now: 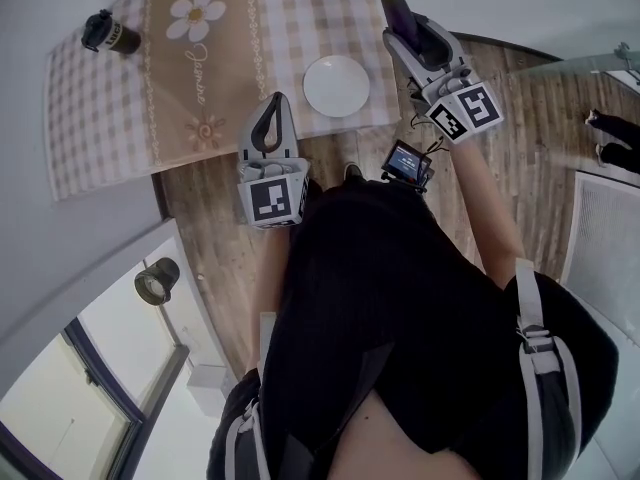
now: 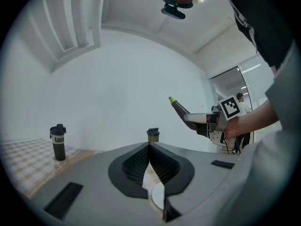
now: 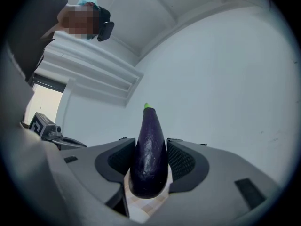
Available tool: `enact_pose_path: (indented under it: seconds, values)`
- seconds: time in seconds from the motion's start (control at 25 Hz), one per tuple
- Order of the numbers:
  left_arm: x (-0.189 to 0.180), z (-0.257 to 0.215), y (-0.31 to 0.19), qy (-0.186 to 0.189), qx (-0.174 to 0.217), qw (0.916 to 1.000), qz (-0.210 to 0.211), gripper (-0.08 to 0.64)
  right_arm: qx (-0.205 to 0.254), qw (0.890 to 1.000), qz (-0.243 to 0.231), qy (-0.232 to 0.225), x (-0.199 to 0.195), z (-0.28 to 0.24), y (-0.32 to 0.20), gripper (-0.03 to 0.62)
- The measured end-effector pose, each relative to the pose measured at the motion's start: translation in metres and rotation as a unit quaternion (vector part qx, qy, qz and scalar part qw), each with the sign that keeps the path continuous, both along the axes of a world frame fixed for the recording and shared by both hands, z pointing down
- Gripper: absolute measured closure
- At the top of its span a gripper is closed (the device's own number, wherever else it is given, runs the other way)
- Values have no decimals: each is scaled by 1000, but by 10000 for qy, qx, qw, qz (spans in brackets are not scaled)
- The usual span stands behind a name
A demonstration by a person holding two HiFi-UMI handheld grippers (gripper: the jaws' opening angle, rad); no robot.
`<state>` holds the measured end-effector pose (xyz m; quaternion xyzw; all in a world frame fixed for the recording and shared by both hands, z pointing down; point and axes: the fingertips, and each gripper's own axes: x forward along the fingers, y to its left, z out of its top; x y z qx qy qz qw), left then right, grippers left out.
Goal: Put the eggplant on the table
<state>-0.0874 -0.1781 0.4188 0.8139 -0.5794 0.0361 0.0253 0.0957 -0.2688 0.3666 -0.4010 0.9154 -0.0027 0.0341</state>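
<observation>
The right gripper [image 3: 150,147] clamps the eggplant [image 3: 149,160] between its ribbed black pads, which press on the dark purple skin from both sides. The fat end sits nearest the camera and the slim end, with its green stem, points out past the fingertips. In the head view the right gripper [image 1: 417,34] reaches over the far right corner of the table [image 1: 95,133], and the eggplant [image 1: 394,6] juts out beyond the jaws. The left gripper view shows the eggplant [image 2: 179,108] tilted upward in the air, clear of the tabletop.

The left gripper [image 2: 149,146] holds nothing. Its jaws are drawn together and the tips meet, leaving only a narrow slit lower down through which a sliver of white plate and checked cloth shows. In the head view the left gripper [image 1: 272,105] hangs over the near edge of the table, just left of the white plate [image 1: 337,85].

The table wears a checked cloth with a beige runner [image 1: 195,58] printed with a daisy. A dark bottle [image 1: 109,33] stands on the cloth at the far left, well apart from the plate, and a second bottle [image 2: 153,134] stands at the far side. The person wears a black top [image 1: 390,298], and a small screen [image 1: 408,161] sits below the right wrist.
</observation>
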Motion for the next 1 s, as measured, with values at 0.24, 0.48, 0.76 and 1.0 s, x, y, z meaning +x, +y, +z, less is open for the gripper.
enact_pose_path:
  seconds: [0.24,0.48,0.76,1.0]
  values:
    - [-3,2,-1,-29,-18,10000,-42,558,-53,9996,-122,245,-9,13,-3,374]
    - [-7,4,0,-26,-32,9999,-100,558,-152,9986,-245,452,-19,28,-5,374]
    - [-13,8,1,-15,-58,9997,-229,558,-282,9956,-427,791,-33,49,-7,374]
    - [-19,7,2,-29,-83,9995,-298,558,-461,9920,-576,1027,-45,68,-6,374]
